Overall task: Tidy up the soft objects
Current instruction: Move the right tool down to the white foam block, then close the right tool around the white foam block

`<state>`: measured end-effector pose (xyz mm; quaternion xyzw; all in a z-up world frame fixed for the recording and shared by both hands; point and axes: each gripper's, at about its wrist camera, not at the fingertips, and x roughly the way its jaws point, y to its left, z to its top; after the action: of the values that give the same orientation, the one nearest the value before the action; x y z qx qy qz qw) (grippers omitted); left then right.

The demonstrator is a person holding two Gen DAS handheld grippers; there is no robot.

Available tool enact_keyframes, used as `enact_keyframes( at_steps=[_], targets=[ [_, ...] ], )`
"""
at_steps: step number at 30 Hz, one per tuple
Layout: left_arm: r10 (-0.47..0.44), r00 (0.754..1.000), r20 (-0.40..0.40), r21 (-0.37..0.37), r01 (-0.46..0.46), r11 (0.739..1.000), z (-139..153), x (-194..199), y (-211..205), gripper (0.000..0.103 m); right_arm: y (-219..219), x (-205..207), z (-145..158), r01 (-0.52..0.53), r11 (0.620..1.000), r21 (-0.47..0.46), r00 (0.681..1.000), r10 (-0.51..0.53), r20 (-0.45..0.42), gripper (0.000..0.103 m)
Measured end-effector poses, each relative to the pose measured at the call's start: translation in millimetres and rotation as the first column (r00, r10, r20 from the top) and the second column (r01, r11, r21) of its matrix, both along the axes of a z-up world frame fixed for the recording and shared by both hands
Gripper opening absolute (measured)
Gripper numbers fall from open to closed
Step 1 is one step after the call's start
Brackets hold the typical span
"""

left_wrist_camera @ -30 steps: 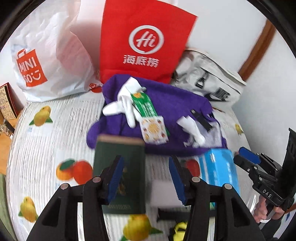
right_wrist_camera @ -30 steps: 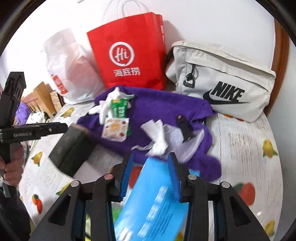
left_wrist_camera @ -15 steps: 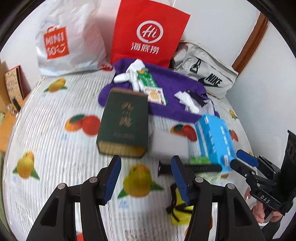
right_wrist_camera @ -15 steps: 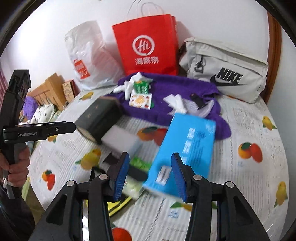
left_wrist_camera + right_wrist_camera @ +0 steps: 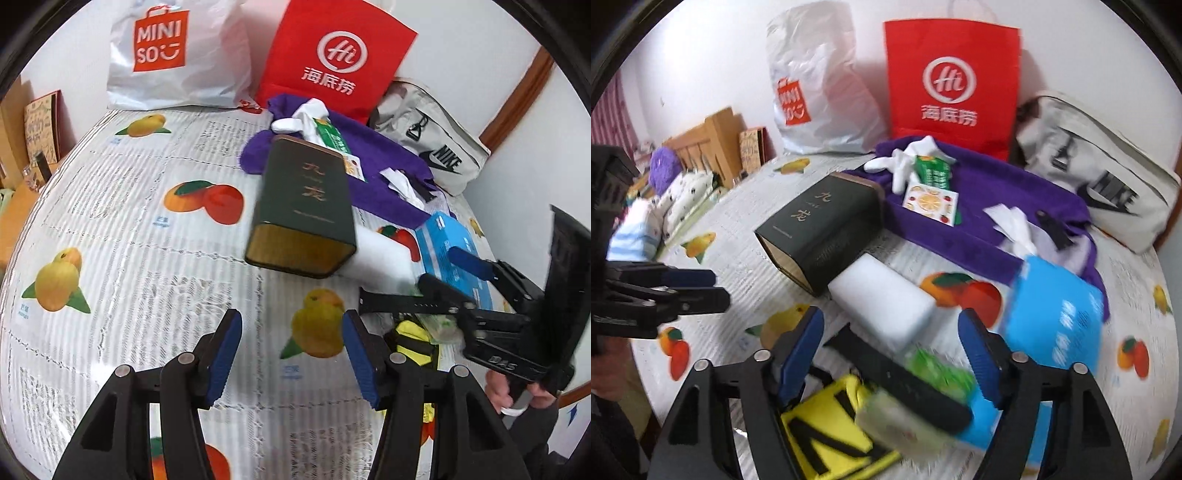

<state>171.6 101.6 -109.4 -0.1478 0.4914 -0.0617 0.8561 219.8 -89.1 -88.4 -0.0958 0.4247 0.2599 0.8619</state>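
Note:
A purple towel (image 5: 384, 173) (image 5: 1001, 195) lies at the back of the fruit-print table, with white gloves (image 5: 301, 114) (image 5: 905, 162), snack packets (image 5: 931, 188) and a white cloth (image 5: 1012, 221) on it. A dark green box (image 5: 306, 206) (image 5: 820, 232) lies in front, beside a white sponge block (image 5: 882, 299). A blue tissue pack (image 5: 454, 254) (image 5: 1060, 317) lies to the right. My left gripper (image 5: 291, 354) is open and empty over the table. My right gripper (image 5: 890, 347) is open and empty above a yellow-black item (image 5: 827, 432) and a black strap (image 5: 897, 380).
A white Miniso bag (image 5: 166, 59), a red paper bag (image 5: 332, 62) and a grey Nike pouch (image 5: 432, 144) stand along the wall. Wooden furniture and bedding (image 5: 683, 177) lie beyond the table's left edge. The table cover (image 5: 129, 240) is bare on the left.
Both grippers have pulled back and away from the pile. The left let go of the green box and the right let go of the blue tissue pack; both lie on the table.

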Motion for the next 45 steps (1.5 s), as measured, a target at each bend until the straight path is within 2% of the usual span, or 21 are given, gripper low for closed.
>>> enact_keyframes(
  at_steps=[8, 12, 15, 16, 17, 18, 19, 21, 24, 26, 28, 30, 32, 39, 42, 45],
  targets=[
    [0.005, 1.000, -0.006, -0.037, -0.006, 0.999, -11.9, 11.2, 19.4, 0.054, 32.6, 28.4, -30.3, -0.044, 0.996, -0.081, 0.995, 0.036, -0.090, 0.076],
    [-0.007, 1.000, -0.008, -0.057, 0.007, 0.998, -16.5, 14.2, 22.3, 0.054, 39.3, 33.3, -36.0, -0.047, 0.990, -0.133, 0.996, 0.036, -0.081, 0.082],
    [-0.011, 1.000, -0.017, -0.065, 0.010, 0.998, -21.3, 17.0, 23.1, 0.054, 41.4, 41.9, -40.9, -0.026, 0.986, -0.166, 0.995, 0.010, -0.098, 0.082],
    [-0.011, 1.000, -0.019, -0.066, 0.010, 0.998, -22.4, 17.5, 23.1, 0.054, 41.9, 44.7, -43.7, -0.029, 0.985, -0.168, 0.993, 0.009, -0.118, 0.080],
    [-0.011, 1.000, -0.020, -0.068, 0.009, 0.998, -23.5, 18.0, 23.5, 0.054, 42.4, 47.6, -46.9, -0.032, 0.986, -0.165, 0.990, 0.008, -0.143, 0.070],
    [-0.010, 1.000, -0.021, -0.072, 0.009, 0.997, -24.0, 17.8, 23.9, 0.054, 42.4, 49.3, -49.9, -0.030, 0.986, -0.162, 0.987, 0.003, -0.162, 0.053],
    [-0.009, 1.000, -0.021, -0.074, 0.008, 0.997, -24.2, 17.4, 24.4, 0.054, 41.7, 51.1, -52.2, -0.025, 0.987, -0.160, 0.985, -0.003, -0.175, 0.045],
    [-0.006, 1.000, -0.020, -0.076, 0.005, 0.997, -24.1, 15.8, 25.8, 0.054, 39.0, 52.8, -51.2, -0.016, 0.991, -0.135, 0.983, -0.009, -0.184, 0.038],
    [-0.005, 1.000, -0.017, -0.081, 0.003, 0.997, -23.7, 14.2, 28.0, 0.054, 36.5, 52.9, -47.9, -0.004, 0.992, -0.125, 0.985, -0.017, -0.173, 0.034],
    [-0.006, 1.000, -0.018, -0.087, 0.004, 0.996, -23.7, 13.9, 28.4, 0.054, 34.3, 52.6, -46.6, -0.002, 0.993, -0.117, 0.981, -0.020, -0.191, 0.036],
    [-0.009, 1.000, -0.016, -0.088, 0.008, 0.996, -23.5, 13.4, 28.1, 0.054, 30.8, 51.4, -42.6, 0.011, 0.996, -0.092, 0.980, -0.028, -0.195, 0.046],
    [-0.012, 1.000, -0.017, -0.089, 0.011, 0.996, -23.9, 12.9, 27.7, 0.054, 26.8, 50.9, -37.0, 0.024, 0.998, -0.050, 0.978, -0.034, -0.206, 0.066],
    [-0.014, 1.000, -0.017, -0.094, 0.013, 0.995, -24.0, 13.7, 27.3, 0.054, 22.7, 52.9, -31.1, 0.043, 0.999, -0.004, 0.975, -0.043, -0.216, 0.072],
    [-0.020, 1.000, -0.007, -0.113, 0.019, 0.993, -23.1, 14.3, 30.0, 0.054, 18.1, 79.7, -27.4, 0.169, 0.985, 0.015, 0.949, -0.159, -0.271, 0.072],
    [-0.019, 1.000, -0.011, -0.119, 0.018, 0.993, -24.5, 15.0, 33.1, 0.054, 19.0, 87.7, -26.7, 0.198, 0.979, 0.052, 0.940, -0.174, -0.293, 0.072],
    [-0.017, 1.000, -0.014, -0.126, 0.015, 0.992, -26.4, 17.6, 36.4, 0.054, 23.3, 95.8, -29.1, 0.228, 0.973, 0.048, 0.931, -0.203, -0.305, 0.072]
  ],
)
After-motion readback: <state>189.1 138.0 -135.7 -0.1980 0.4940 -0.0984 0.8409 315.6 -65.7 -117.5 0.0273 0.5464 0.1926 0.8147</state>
